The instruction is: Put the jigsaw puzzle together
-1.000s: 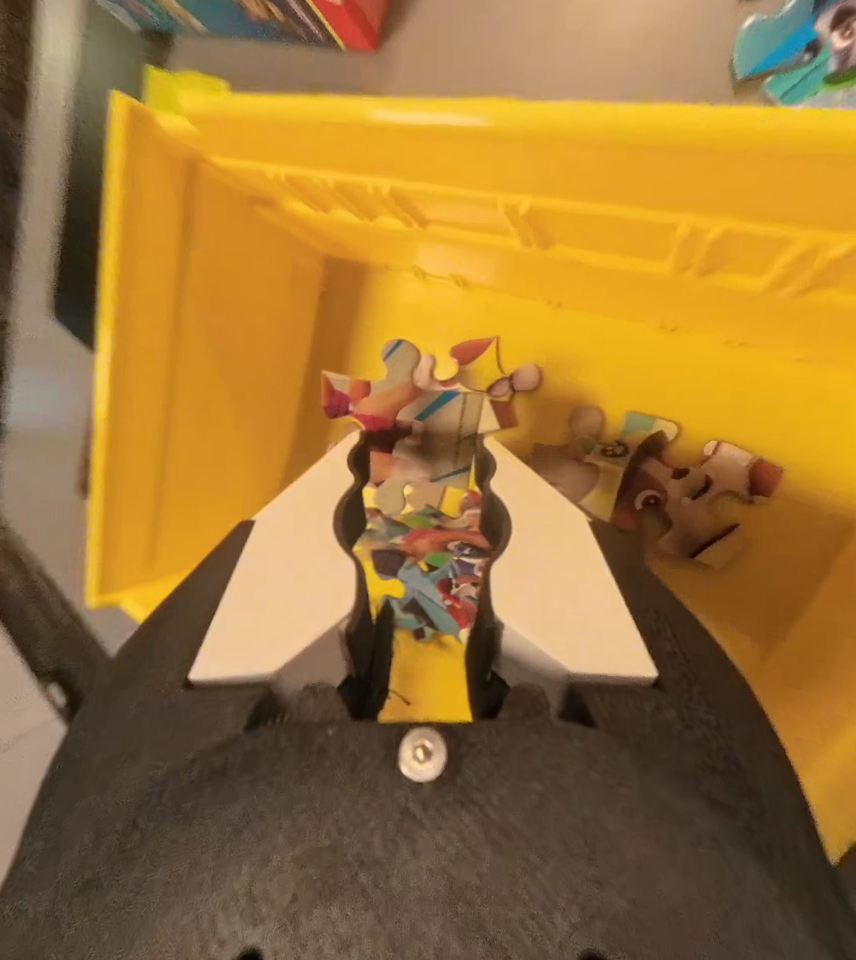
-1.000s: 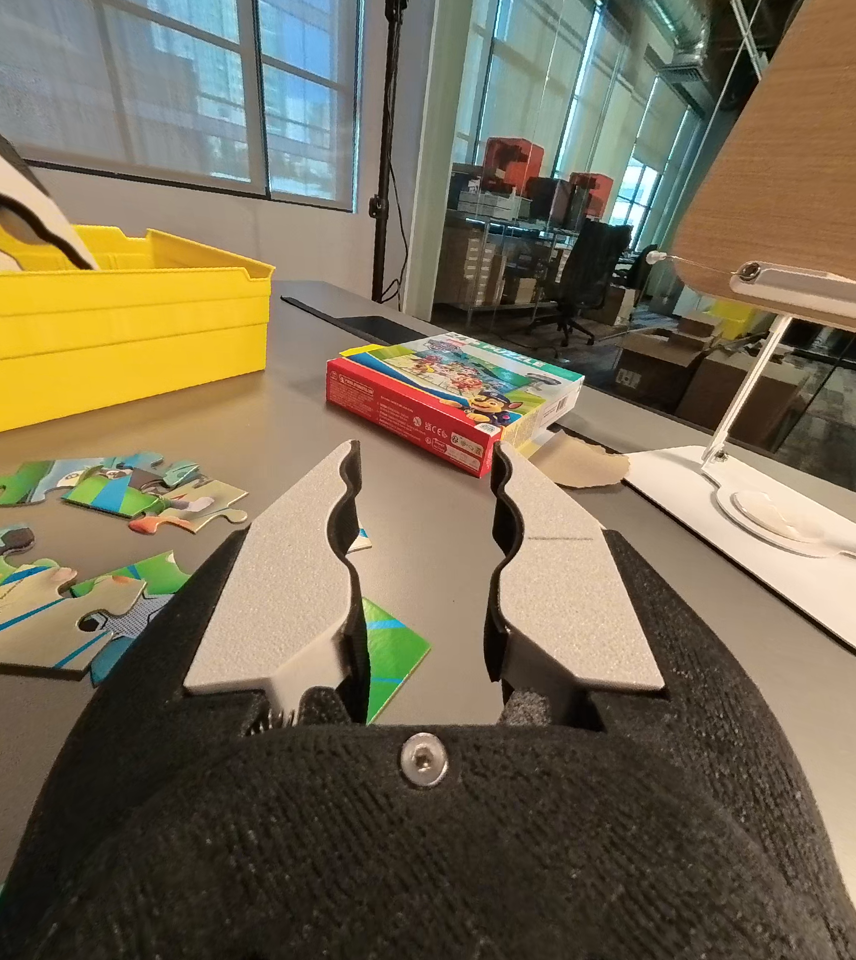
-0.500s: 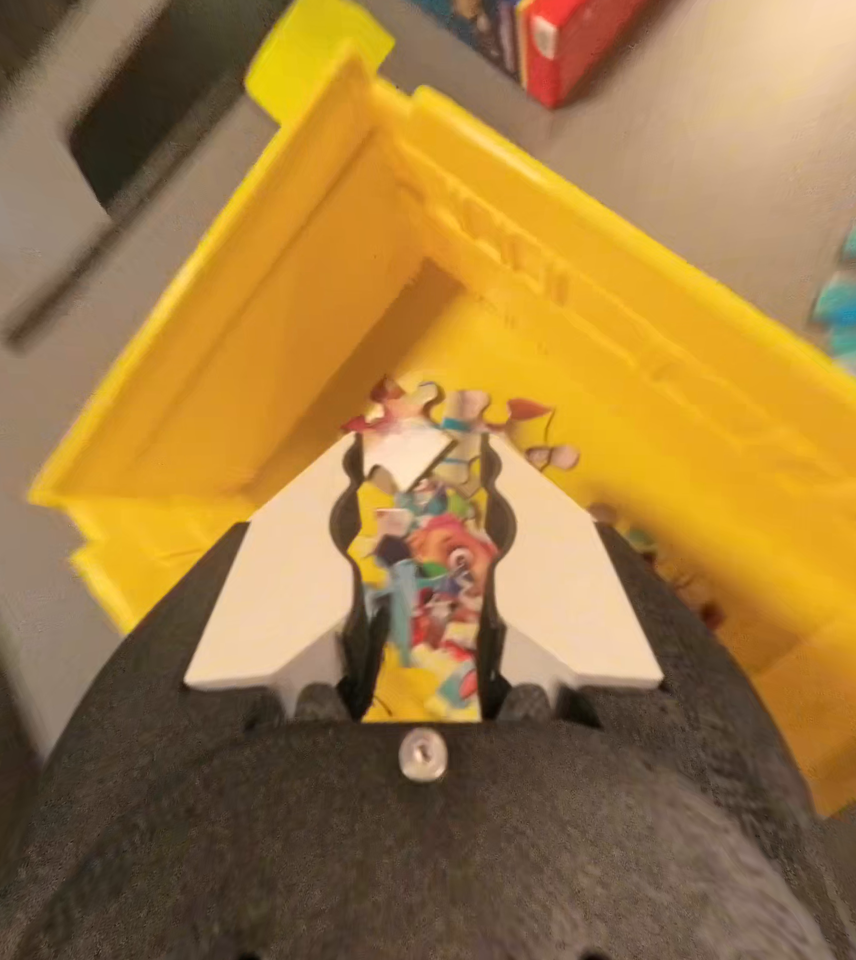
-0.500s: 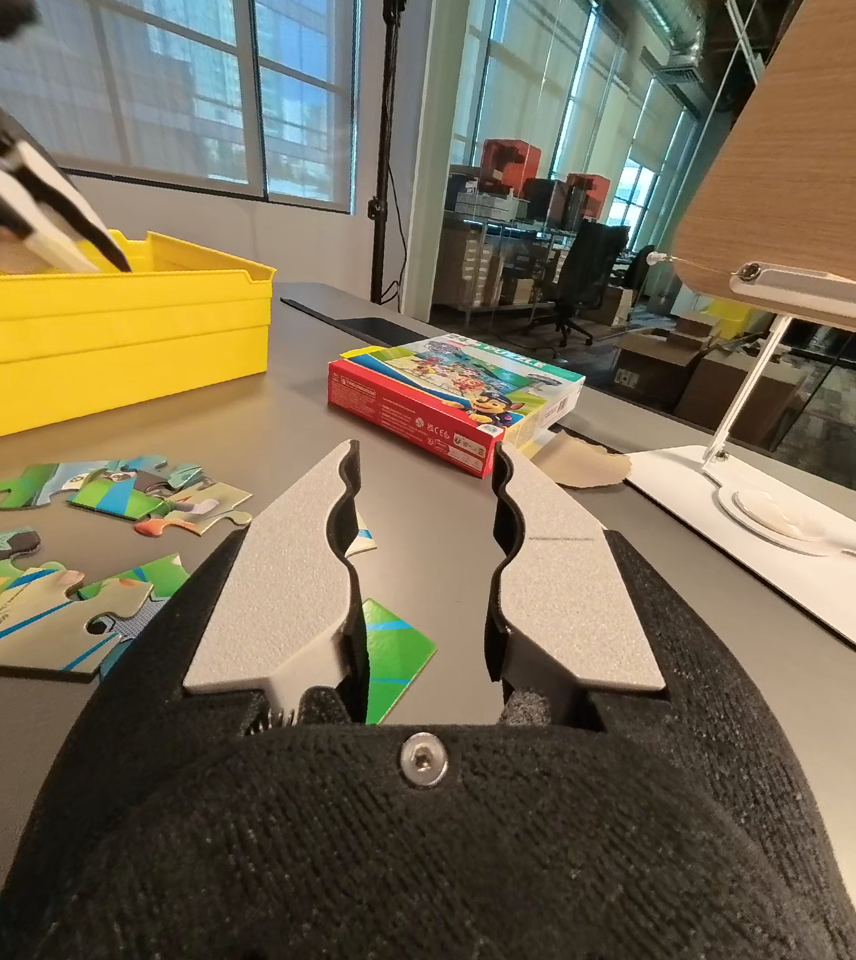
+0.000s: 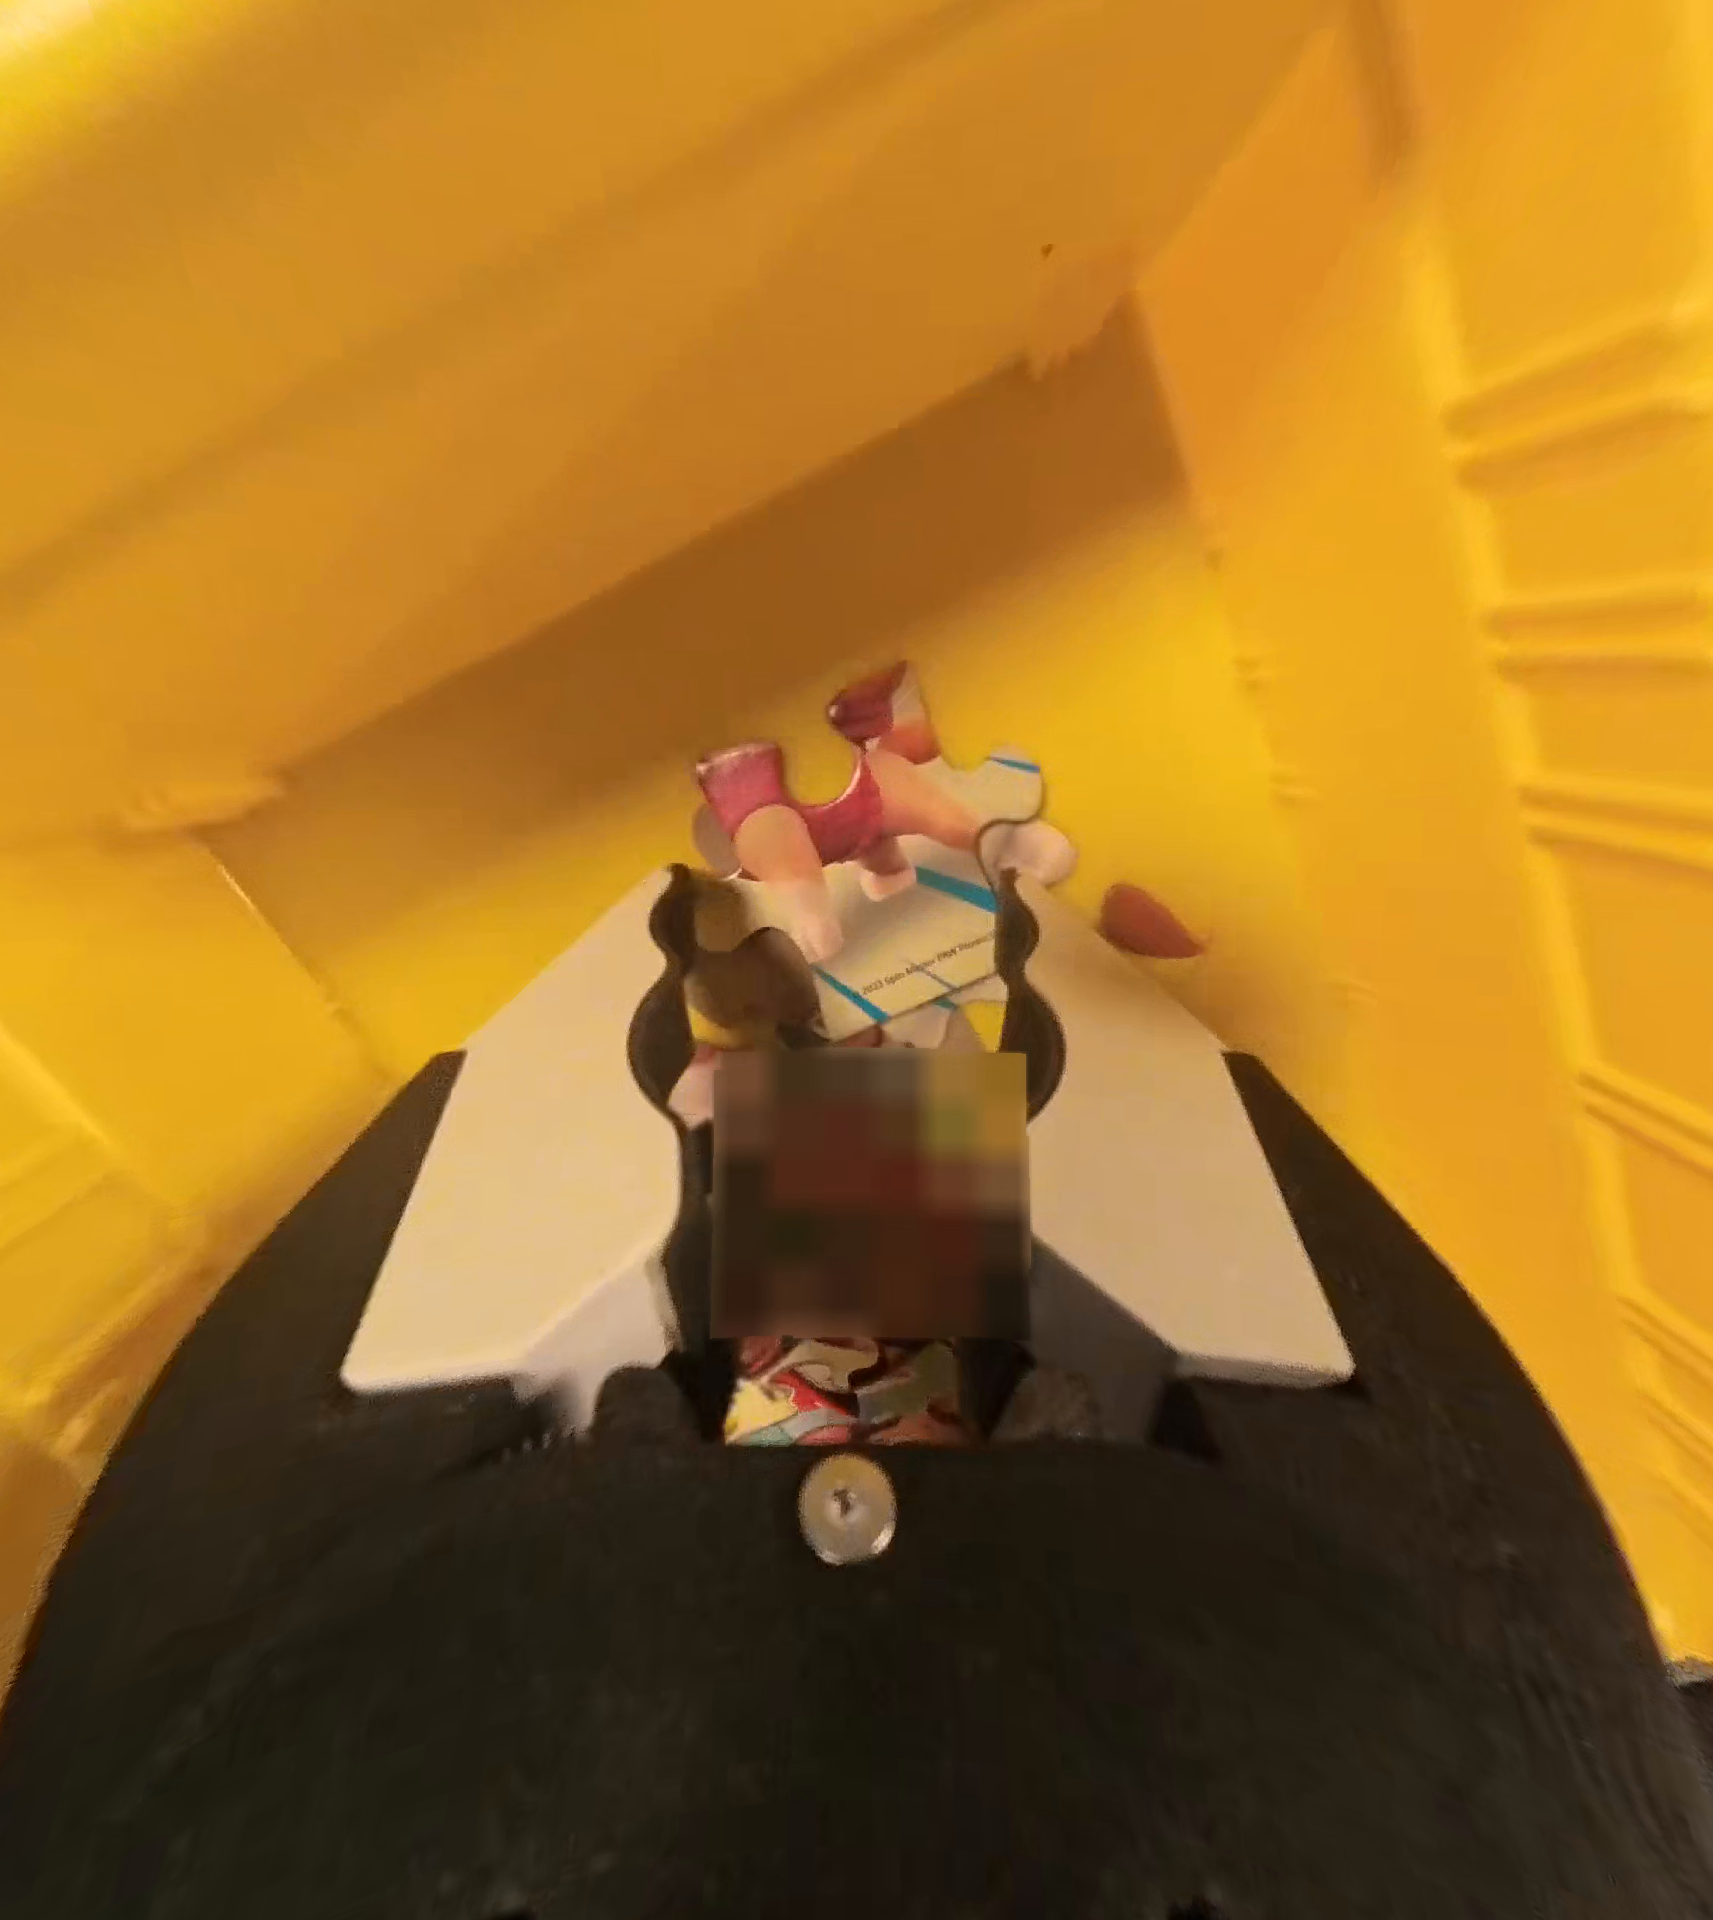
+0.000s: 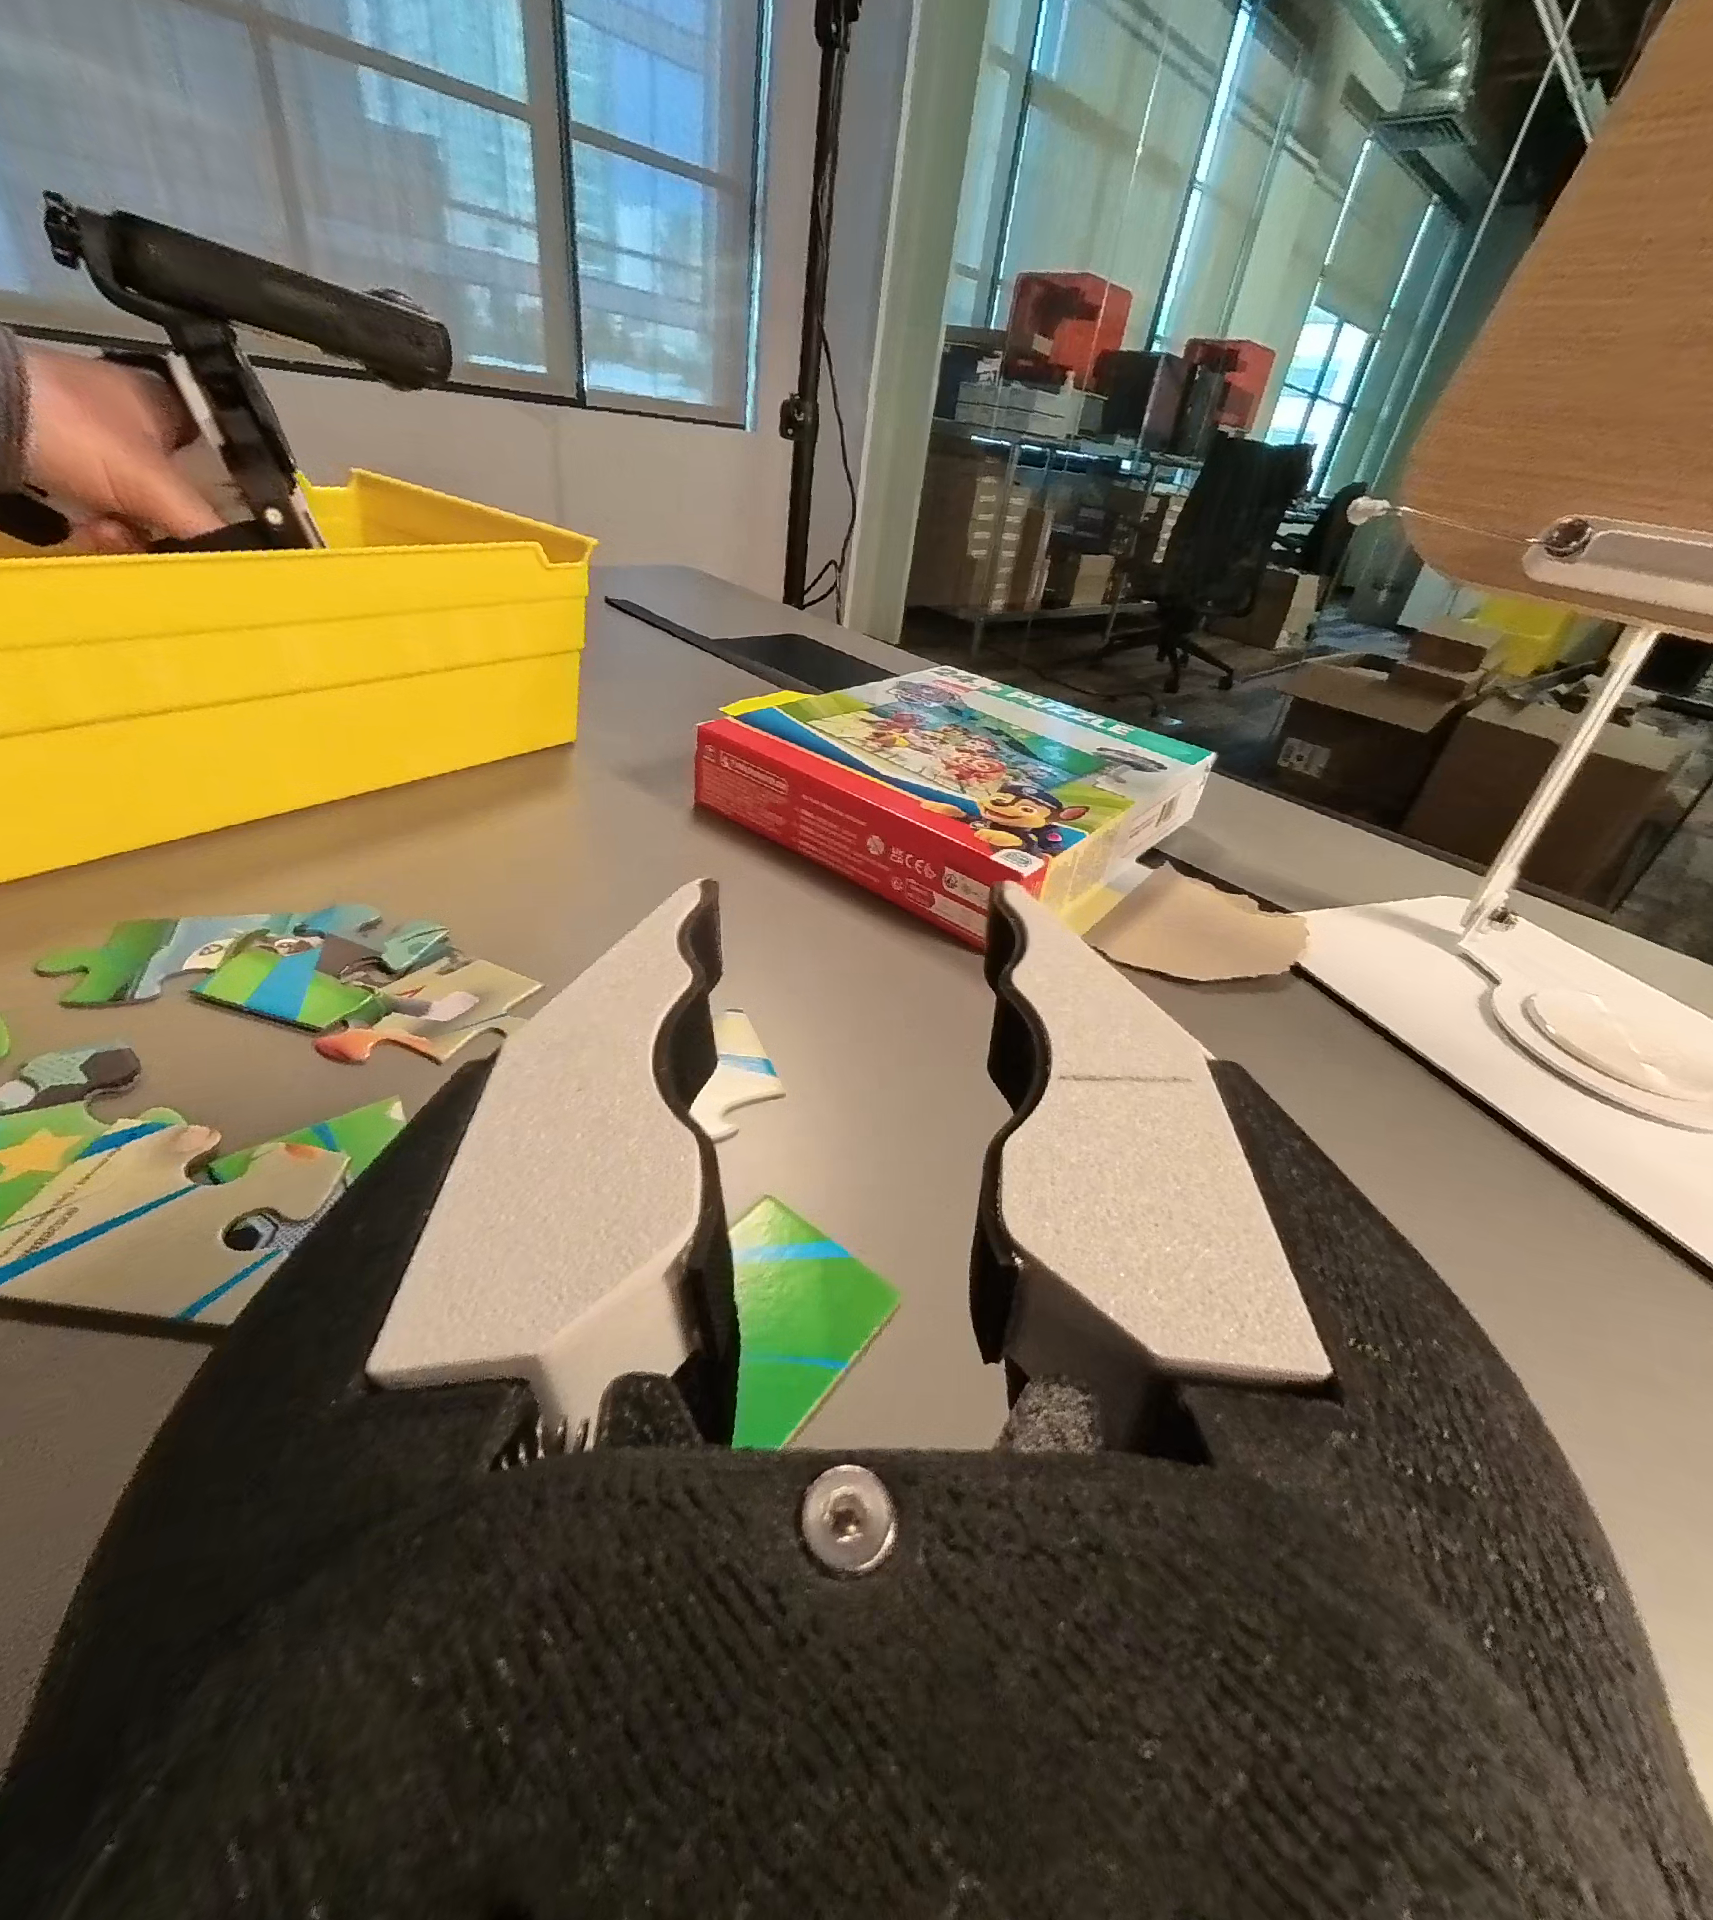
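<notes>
My left gripper (image 5: 841, 883) is down inside the yellow bin (image 5: 416, 416), jaws open. Loose puzzle pieces lie on the bin floor between and beyond its fingertips. The nearest is a pale piece with pink and blue lines (image 5: 862, 821). A brown piece (image 5: 738, 977) lies by the left pad. The pads do not press on any piece. A mosaic patch hides the pieces farther back between the fingers. My right gripper (image 6: 854, 899) is open and empty. It hovers over the grey table above a green piece (image 6: 800, 1309) and a small white-blue piece (image 6: 743, 1070).
Joined puzzle pieces (image 6: 104, 1195) and a small cluster (image 6: 312, 966) lie on the table at left. The yellow bin (image 6: 228, 675) stands behind them with a hand (image 6: 104, 457) on the left gripper's handle. The puzzle box (image 6: 945, 779), a cardboard flap (image 6: 1195, 935) and a white lamp base (image 6: 1558, 1060) are at right. There is about 40 centimetres between the tips of the two grippers.
My left gripper has dropped deeper into the bin towards the pieces, and its jaws have widened. My right gripper has stayed in place, still open.
</notes>
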Tool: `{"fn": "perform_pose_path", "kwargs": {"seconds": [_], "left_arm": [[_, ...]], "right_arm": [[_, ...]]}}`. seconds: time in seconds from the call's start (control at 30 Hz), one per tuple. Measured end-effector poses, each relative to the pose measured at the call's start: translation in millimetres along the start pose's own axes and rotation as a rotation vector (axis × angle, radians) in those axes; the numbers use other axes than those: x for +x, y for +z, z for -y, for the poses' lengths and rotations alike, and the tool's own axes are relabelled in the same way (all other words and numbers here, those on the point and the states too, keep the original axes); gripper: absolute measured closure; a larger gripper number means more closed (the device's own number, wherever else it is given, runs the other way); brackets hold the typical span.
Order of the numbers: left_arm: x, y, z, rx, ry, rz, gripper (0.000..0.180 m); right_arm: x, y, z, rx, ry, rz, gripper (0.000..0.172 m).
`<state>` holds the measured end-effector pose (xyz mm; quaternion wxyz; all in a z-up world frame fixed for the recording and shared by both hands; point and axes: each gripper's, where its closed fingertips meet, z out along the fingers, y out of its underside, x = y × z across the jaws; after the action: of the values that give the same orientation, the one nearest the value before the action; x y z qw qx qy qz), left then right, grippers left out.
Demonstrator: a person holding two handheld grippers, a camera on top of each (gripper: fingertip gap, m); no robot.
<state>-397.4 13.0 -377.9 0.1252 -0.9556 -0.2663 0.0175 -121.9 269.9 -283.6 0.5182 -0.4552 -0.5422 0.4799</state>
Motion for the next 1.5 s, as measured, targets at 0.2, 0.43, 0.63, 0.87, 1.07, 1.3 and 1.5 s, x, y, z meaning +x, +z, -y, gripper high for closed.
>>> {"fn": "perform_pose_path", "kwargs": {"seconds": [0.2, 0.43, 0.63, 0.87, 1.07, 1.3, 1.5], "left_arm": [[-4, -27, 11, 0.173, 0.029, 0.062, 0.123], [39, -150, -3, 0.700, -0.011, 0.010, 0.123], [200, -187, -73, 0.806, 0.178, -0.421, 0.123], [347, -96, -100, 0.435, 0.498, -0.615, 0.123], [383, -39, -108, 0.240, 0.592, -0.584, 0.123], [358, -50, -96, 0.382, 0.539, -0.562, 0.095], [313, -74, -100, 0.572, 0.458, -0.544, 0.108]], "right_arm": [[-4, 1, 0, -0.004, -0.013, 0.013, 0.121], [11, -24, 7, -0.193, -0.279, 0.030, 0.111], [-62, -89, -10, -0.416, -0.124, 0.389, 0.114], [-112, -130, -73, -0.671, -0.076, 0.506, 0.104], [-114, -127, -86, -0.699, -0.045, 0.498, 0.106], [-85, -132, -90, -0.766, -0.059, 0.445, 0.118], [-16, -110, -97, -0.797, -0.083, 0.264, 0.134]]}}
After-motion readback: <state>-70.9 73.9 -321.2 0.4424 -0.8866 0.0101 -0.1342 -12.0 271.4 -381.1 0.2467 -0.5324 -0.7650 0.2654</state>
